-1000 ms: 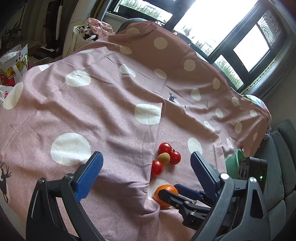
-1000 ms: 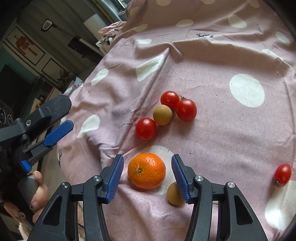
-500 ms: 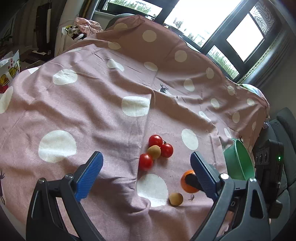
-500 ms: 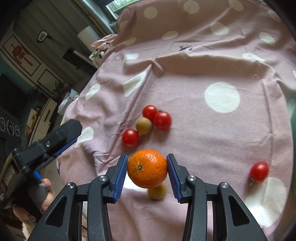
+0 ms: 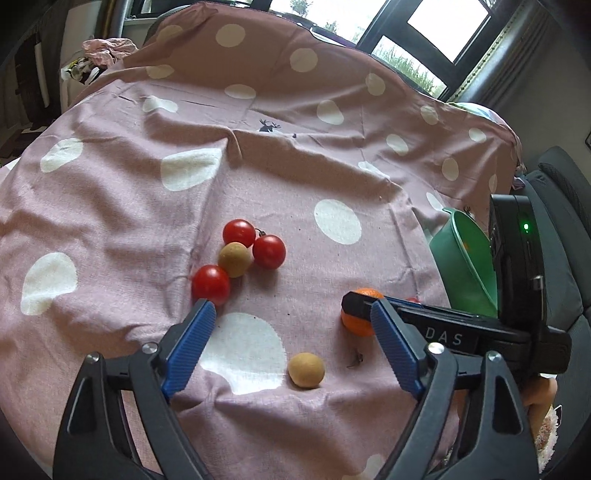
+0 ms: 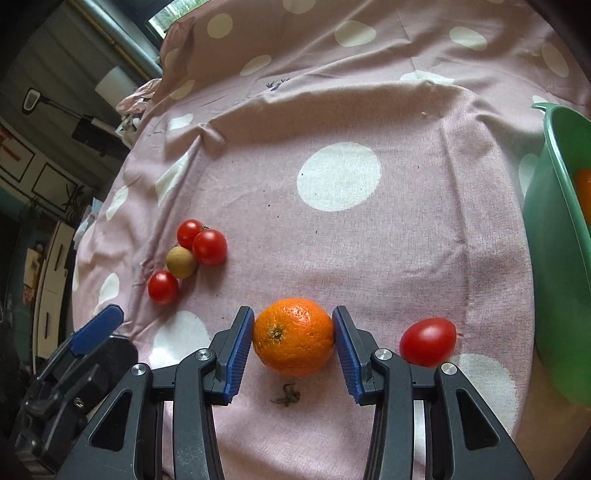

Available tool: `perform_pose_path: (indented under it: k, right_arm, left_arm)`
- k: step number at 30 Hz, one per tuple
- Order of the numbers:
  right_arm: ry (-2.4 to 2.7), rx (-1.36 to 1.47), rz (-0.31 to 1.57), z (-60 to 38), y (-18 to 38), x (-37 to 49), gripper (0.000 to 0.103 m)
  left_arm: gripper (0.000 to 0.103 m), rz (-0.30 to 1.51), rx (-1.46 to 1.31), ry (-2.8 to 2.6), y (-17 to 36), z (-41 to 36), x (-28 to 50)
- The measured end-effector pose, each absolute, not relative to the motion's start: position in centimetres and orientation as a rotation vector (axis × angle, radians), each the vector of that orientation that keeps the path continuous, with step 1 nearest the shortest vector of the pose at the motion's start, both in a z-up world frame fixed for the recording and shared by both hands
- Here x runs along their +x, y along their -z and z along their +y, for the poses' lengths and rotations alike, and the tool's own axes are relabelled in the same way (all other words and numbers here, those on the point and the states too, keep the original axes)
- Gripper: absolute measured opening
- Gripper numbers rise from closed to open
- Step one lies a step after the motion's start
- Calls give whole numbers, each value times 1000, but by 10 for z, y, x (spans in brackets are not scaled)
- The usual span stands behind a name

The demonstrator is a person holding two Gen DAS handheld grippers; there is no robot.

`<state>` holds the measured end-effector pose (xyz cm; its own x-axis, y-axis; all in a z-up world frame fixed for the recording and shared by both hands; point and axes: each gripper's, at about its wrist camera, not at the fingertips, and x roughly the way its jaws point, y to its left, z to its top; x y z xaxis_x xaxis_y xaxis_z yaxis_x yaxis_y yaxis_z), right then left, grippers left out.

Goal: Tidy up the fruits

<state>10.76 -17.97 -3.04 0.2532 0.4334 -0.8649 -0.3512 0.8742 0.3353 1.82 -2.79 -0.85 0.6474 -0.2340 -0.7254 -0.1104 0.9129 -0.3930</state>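
Left view: the left tool (image 5: 291, 339) is held spread wide above a round tan fruit (image 5: 306, 369) on the dotted cloth (image 5: 332, 147). Right view: a dimpled orange (image 6: 294, 336) is gripped by the right tool (image 6: 293, 341) (lifted since earlier), nearer the green bowl (image 6: 554, 258).

Bright dark-framed window (image 5: 413, 33) behind polka-dot pink tablecloth (image 5: 303, 155)
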Motion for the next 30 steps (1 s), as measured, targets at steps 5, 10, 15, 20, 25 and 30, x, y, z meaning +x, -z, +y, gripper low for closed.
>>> perform_pose_path:
  k: [5, 10, 15, 20, 25, 30]
  right_arm:
    - [-543, 154, 1185, -198, 19, 109, 47]
    - [-538, 191, 1111, -216, -3, 108, 48]
    - [-539, 232, 1105, -221, -3, 111, 49]
    - [-565, 242, 1151, -213, 8, 114, 49]
    - [-565, 219, 1182, -205, 18, 116, 49]
    - [-570, 198, 1195, -200, 23, 115, 49]
  left_arm:
    - [76, 890, -422, 122, 12, -38, 21]
    - [68, 923, -415, 199, 18, -58, 26]
    - [63, 971, -420, 259, 28, -76, 34]
    - [55, 1007, -435, 288, 35, -85, 43]
    - [50, 1032, -416, 278, 41, -91, 49]
    - [47, 1034, -415, 284, 43, -94, 52]
